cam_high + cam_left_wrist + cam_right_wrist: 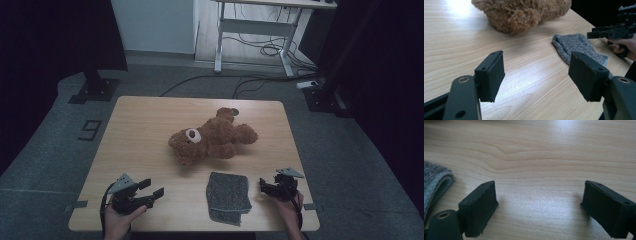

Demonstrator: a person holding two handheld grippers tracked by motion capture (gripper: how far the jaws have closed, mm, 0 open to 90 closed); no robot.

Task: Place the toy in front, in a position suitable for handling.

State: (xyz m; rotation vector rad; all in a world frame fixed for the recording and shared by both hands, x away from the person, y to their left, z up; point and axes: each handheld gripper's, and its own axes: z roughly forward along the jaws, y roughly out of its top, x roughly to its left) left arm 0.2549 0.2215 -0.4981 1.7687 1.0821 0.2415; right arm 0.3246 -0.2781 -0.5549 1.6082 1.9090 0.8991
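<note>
A brown teddy bear (pixel 212 140) lies on the wooden table (pixel 145 135), forward and to the right of the left gripper (pixel 152 191), forward and to the left of the right gripper (pixel 263 186). Far beyond both, a white-legged desk (pixel 255 25) stands on the floor (pixel 350 150) with loose cables (pixel 270 50) beneath it

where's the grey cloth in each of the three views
High view: grey cloth lies near the table's front edge, between the two grippers, below the teddy bear.
Left gripper view: right of centre, past the right-hand jaw, with the bear above.
Right gripper view: folded edge at the far left.
Shared landmark: the wooden table.
</note>
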